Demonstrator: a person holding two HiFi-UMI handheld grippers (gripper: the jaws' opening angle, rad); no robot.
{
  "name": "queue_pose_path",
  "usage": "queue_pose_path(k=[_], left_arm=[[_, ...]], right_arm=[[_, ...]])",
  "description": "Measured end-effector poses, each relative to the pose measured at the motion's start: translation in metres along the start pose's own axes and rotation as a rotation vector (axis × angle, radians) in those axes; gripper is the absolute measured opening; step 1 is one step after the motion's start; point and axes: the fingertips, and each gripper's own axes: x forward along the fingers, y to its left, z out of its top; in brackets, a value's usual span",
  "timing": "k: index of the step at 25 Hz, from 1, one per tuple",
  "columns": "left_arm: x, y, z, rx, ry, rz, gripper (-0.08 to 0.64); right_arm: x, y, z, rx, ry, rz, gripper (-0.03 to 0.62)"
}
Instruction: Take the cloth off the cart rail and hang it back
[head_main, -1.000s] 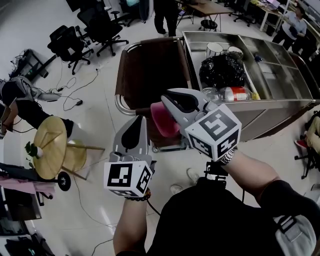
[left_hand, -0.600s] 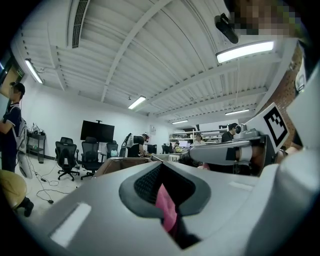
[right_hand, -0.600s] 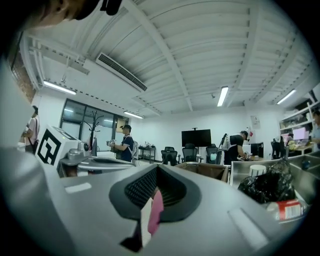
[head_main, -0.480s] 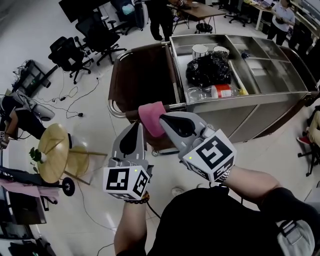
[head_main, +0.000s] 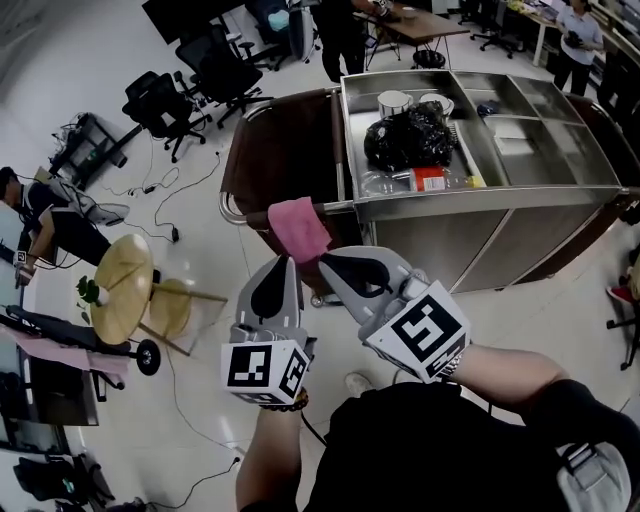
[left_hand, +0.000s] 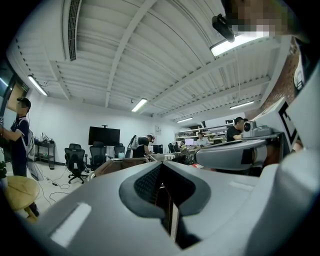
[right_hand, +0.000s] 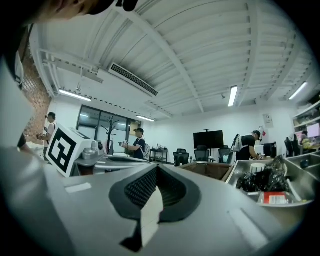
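**Hand-held grippers back away from the curved steel cart rail (head_main: 336, 207), pink fabric cloth (head_main: 298, 228) left hanging**

Since a second ago the right grey hand-held gripper (head_main: 326, 262) has come away from the cloth, and the left grey hand-held gripper (head_main: 287, 265) has drawn back with it. Both now sit just short of the rail, jaws closed on nothing. The cloth is draped over the rail, close to where it meets the stainless steel cart (head_main: 450, 230). The drape looks narrow and bunched, so uneven weight could slide it off the smooth rail. A forward swing of the closed tips could also knock it down.
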Motion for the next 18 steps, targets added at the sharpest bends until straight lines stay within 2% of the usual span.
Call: queue_pose_path(k=[2,5,10,13,16,18], left_arm=[[-0.005,-0.004,0.001,0.009,-0.001,0.006,0.003],[-0.013,-0.007,0.002,0.009,0.000,0.013,0.003],[-0.028,-0.009,0.013,0.021,-0.015,-0.021,0.003],[-0.036,-0.009,0.016,0.020,-0.016,-0.033,0.003],[-0.045,-0.007,0.019,0.017,-0.023,-0.053,0.003],[-0.051,-0.004,0.022,0.010,-0.025,-0.060,0.003]], right_arm=[[-0.005,0.002,-0.002,-0.021,-0.010,0.014,0.000],[-0.007,0.006,-0.003,-0.114,-0.048,0.033,0.000],[-0.005,0.019,-0.001,-0.097,-0.050,0.008,0.000],[-0.004,0.027,0.001,-0.048,-0.032,-0.021,0.000],[-0.001,0.038,0.004,-0.058,-0.032,-0.036,0.000],[0.003,0.045,0.006,-0.109,-0.045,-0.038,0.000]])
